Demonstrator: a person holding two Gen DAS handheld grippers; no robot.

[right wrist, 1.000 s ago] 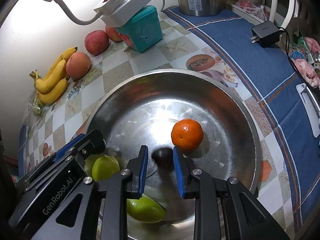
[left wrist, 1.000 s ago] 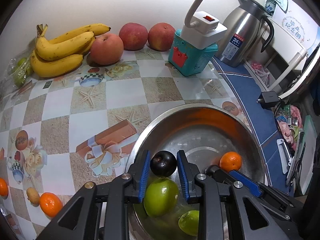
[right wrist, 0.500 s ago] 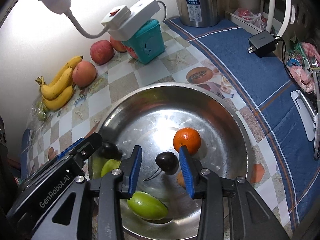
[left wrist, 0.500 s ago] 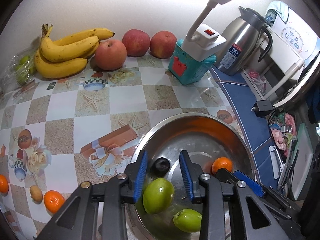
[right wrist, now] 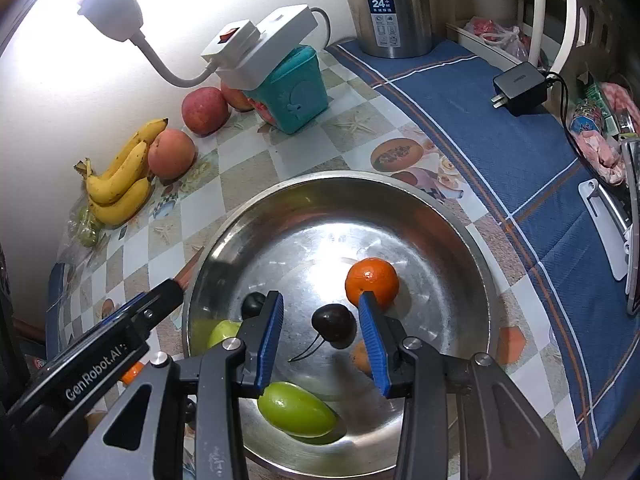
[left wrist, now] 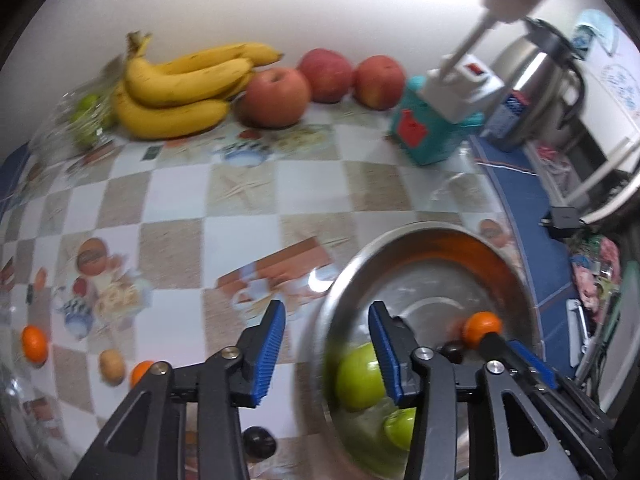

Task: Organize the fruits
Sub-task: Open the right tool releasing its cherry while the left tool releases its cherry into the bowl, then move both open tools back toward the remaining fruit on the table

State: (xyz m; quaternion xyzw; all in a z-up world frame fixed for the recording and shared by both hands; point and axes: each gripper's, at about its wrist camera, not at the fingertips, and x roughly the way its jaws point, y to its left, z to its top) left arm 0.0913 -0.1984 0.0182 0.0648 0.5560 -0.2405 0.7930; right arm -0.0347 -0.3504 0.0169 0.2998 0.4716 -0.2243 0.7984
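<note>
A steel bowl point(right wrist: 472, 264) holds an orange point(right wrist: 372, 282), a dark plum with a stem point(right wrist: 334, 322), a second dark plum point(right wrist: 253, 305) and two green fruits point(right wrist: 296, 410). My right gripper point(right wrist: 320, 336) is open and empty above the bowl, its jaws either side of the stemmed plum. My left gripper point(left wrist: 326, 346) is open and empty over the bowl's left rim point(left wrist: 332, 296). On the table to its left lie two small oranges point(left wrist: 34, 344), a small brown fruit point(left wrist: 112, 366) and a dark plum point(left wrist: 260, 442).
Bananas point(left wrist: 180, 84), three apples point(left wrist: 276, 96) and bagged green fruit point(left wrist: 86, 116) lie along the back wall. A teal box point(right wrist: 296, 92) carries a white power strip and lamp. A steel kettle point(right wrist: 388, 4) and a charger point(right wrist: 520, 88) stand on the blue cloth.
Both grippers opened wide and let go of their dark plums, which now lie in the bowl. The left gripper pulled back and swung left over the rim; the right gripper lifted back.
</note>
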